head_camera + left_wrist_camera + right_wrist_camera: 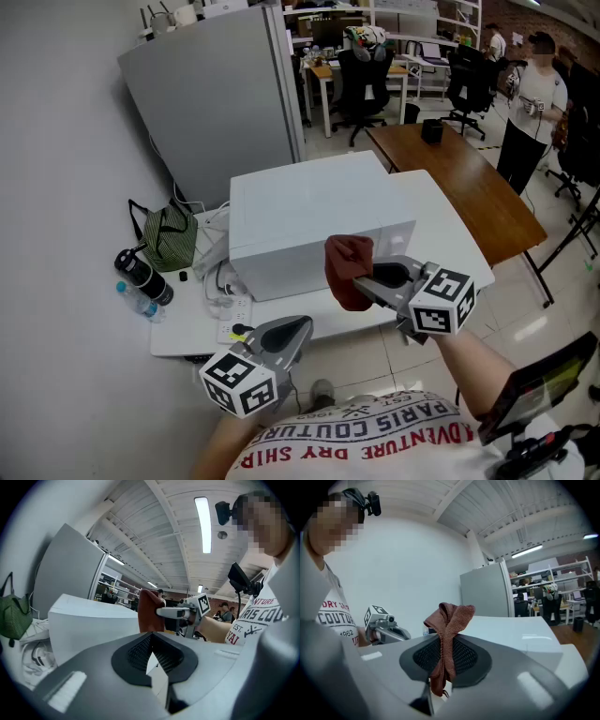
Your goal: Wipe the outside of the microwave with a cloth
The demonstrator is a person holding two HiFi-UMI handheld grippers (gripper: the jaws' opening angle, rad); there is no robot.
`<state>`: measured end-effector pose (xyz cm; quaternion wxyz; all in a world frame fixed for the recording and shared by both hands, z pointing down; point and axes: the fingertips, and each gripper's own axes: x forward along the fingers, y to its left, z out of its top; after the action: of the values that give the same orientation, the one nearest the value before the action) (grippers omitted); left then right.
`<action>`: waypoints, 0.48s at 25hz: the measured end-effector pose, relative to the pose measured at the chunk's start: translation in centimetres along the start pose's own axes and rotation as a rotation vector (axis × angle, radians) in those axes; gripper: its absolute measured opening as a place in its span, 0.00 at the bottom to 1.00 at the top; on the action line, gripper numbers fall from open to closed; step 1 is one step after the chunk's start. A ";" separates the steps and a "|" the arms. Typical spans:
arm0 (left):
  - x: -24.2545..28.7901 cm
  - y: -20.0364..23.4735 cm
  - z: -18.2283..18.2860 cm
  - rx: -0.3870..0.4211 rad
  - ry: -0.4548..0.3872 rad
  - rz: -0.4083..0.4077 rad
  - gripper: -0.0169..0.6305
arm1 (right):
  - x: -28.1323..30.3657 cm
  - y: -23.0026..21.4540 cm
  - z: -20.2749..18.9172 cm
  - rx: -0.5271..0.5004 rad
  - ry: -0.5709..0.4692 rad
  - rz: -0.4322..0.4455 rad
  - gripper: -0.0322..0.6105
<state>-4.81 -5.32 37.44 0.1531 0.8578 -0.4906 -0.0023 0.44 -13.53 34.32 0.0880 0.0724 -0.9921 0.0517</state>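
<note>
At far left, a black cylindrical bottle [142,275] and a green fabric bag [169,236] stand on the low white tabletop [183,326] by the pale wall. A tall grey metal cabinet [220,94] stands behind them. Your left gripper [298,325] hangs near the table's front edge, jaws pressed together with nothing between. The white box-shaped microwave [319,220] sits mid-table. Your right gripper [367,281] clamps a bunched reddish-brown cloth [347,267] just before the microwave's front face; contact cannot be told. At right, a brown wooden table [469,187] stands on pale floor tiles.

Left gripper [296,326] shut; right [364,279] on cloth [343,262]
</note>
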 end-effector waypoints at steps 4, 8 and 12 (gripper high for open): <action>-1.7 4.1 1.0 -0.004 -0.015 0.039 0.04 | 7.3 -1.9 2.7 -0.014 0.045 0.045 0.12; -3.5 8.1 1.3 -0.027 -0.025 0.090 0.04 | 14.7 -1.9 4.7 -0.003 0.083 0.127 0.12; -4.7 11.5 2.2 -0.046 -0.039 0.139 0.04 | 20.7 -0.9 5.5 -0.029 0.163 0.207 0.12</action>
<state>-17.20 -7.38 37.65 0.1628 0.8177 -0.5517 -0.0197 -20.50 -17.88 32.76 0.1635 -0.0361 -0.9845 0.0521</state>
